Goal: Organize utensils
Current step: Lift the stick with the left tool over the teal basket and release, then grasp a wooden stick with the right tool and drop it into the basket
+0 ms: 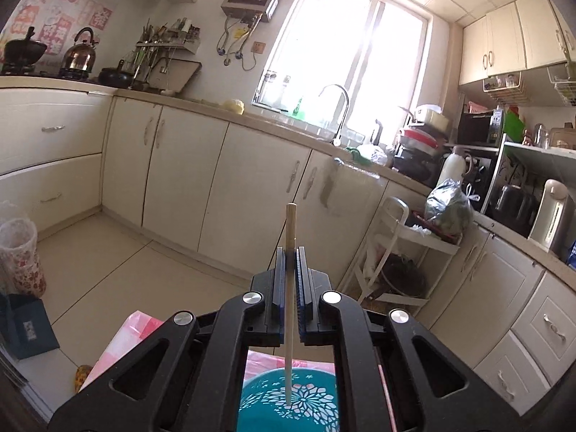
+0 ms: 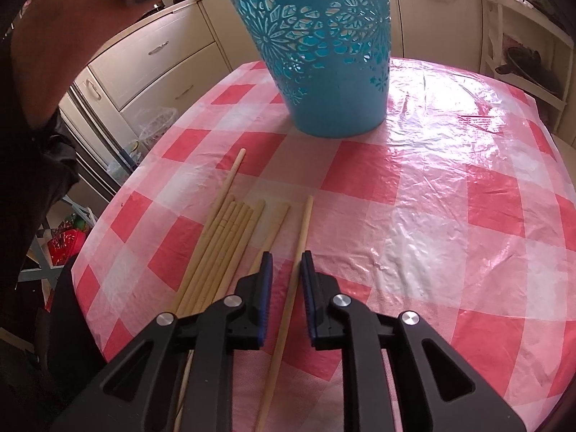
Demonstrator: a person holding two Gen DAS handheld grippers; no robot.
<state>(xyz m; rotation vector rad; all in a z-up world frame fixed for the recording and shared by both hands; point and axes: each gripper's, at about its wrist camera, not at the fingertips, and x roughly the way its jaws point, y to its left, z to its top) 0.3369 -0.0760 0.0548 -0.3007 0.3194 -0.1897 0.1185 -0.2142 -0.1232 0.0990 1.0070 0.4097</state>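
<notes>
Clamping a single wooden chopstick [image 1: 290,288] between its blue pads, the left gripper [image 1: 291,252] has its jaws drawn almost together, with the stick running upright through the narrow slot between them; the blunt upper end sticks out above the fingertips and the thin lower end hangs over the teal perforated basket [image 1: 288,396], whose flower-pattern interior shows below between the gripper's black arms. Past this gripper lie cream kitchen cabinets [image 1: 187,180], a sink faucet [image 1: 338,108] under a bright window [image 1: 352,54], and a white rack [image 1: 396,252] with a bagged bundle on it. The right gripper [image 2: 287,257] stands with its jaws parted by a modest gap, low over the table; one loose chopstick [image 2: 298,252] lies on the cloth running through that gap, close to the right-hand pad, though whether the pad touches it cannot be told, and it is not pinched. Just beside the left-hand finger, a bundle of further chopsticks [image 2: 223,244] lies fanned on the pink-and-white checked tablecloth [image 2: 432,216], with one longer stick angled out beyond the others toward the basket. In this view the teal basket [image 2: 324,54] stands upright farther along the table, apart from the sticks, with bare cloth between. A person in dark clothing [image 2: 32,144] fills the left edge.
</notes>
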